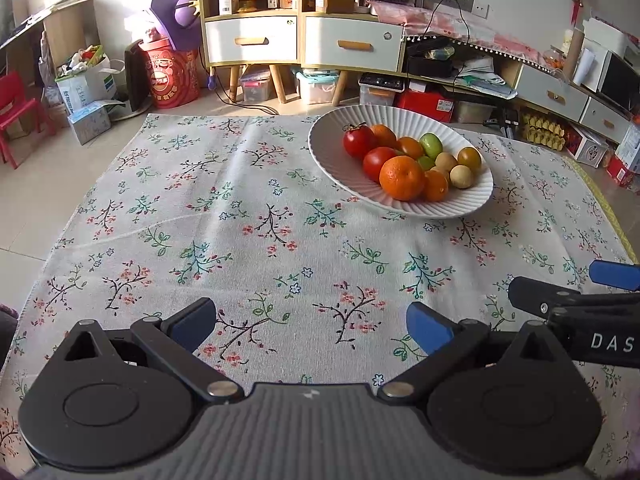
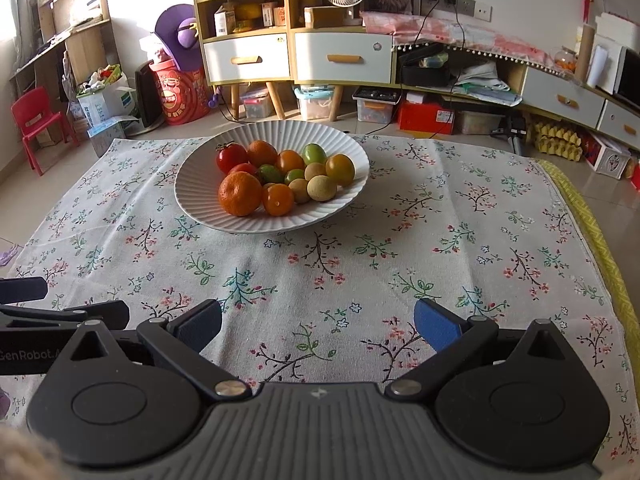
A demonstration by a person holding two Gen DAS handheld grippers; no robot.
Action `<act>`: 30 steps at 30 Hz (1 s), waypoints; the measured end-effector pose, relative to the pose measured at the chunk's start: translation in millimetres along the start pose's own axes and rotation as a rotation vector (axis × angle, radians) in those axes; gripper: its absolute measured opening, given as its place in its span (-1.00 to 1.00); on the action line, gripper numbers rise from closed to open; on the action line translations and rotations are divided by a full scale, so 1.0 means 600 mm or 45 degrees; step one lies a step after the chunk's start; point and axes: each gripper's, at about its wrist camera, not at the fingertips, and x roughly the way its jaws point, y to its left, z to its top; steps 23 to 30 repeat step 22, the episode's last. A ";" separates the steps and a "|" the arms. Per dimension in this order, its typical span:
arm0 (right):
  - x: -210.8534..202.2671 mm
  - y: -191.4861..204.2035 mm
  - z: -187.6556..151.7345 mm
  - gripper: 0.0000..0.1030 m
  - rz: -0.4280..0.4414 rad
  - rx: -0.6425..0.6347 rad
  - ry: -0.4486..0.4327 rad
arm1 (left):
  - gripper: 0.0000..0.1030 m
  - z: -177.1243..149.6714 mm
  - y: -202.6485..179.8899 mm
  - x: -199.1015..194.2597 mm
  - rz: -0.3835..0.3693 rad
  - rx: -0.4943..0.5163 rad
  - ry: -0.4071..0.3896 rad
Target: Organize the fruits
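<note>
So the white ribbed plate (image 2: 200, 200) sits toward the far side of the floral tablecloth (image 2: 360, 264), piled with fruit: a big mandarin (image 2: 239, 193) at the front, red tomatoes (image 2: 231, 157) behind it, small green ones (image 2: 314, 153) and pale tan round ones (image 2: 321, 188) on the right. Left gripper (image 1: 311, 325) and right gripper (image 2: 318, 322) both hang low at the near edge, jaws spread wide, nothing in them.

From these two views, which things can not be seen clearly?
- Small fruits behind the big mandarin on the white plate: partly covered in both views.
- Right hand-held gripper: cut off by the left view's edge.
- Tablecloth near edge: hidden under the left hand-held gripper body.
</note>
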 end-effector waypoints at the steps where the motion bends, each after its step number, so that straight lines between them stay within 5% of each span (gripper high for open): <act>1: -0.001 -0.001 -0.001 0.99 0.001 0.000 0.000 | 0.89 0.000 0.000 0.000 0.000 0.000 0.000; 30: -0.006 0.004 -0.001 0.99 0.000 -0.012 -0.009 | 0.89 -0.005 -0.008 0.003 0.016 0.014 0.008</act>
